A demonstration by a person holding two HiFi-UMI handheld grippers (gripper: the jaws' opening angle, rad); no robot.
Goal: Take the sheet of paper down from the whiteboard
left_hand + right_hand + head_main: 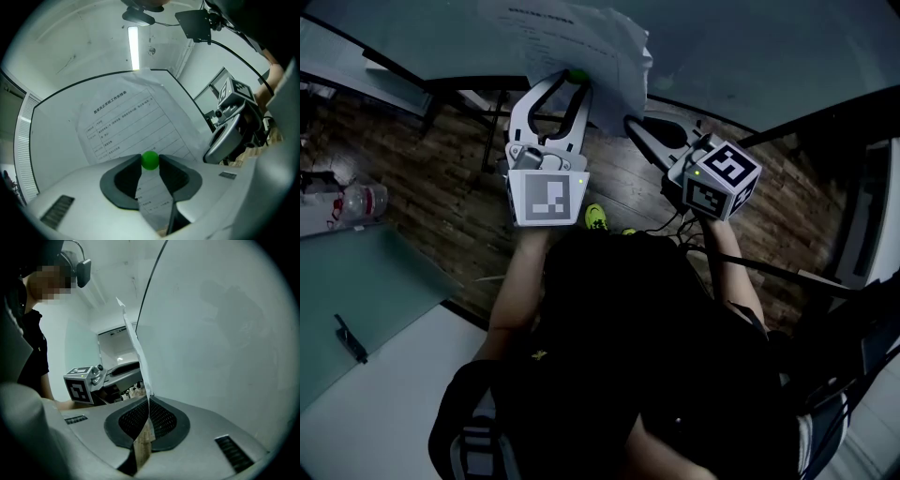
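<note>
Our right gripper [149, 404] is clenched on the edge of the sheet of paper [131, 122], which sits top centre in the head view, by the whiteboard [51, 140]. The left gripper [570, 81] pinches the green magnet [150, 160]. We should draw both away level and together, so the paper neither tears nor slips.

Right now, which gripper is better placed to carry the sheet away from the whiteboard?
Right. The right gripper is shut on the edge of the sheet; the left gripper grips only a green ball.
</note>
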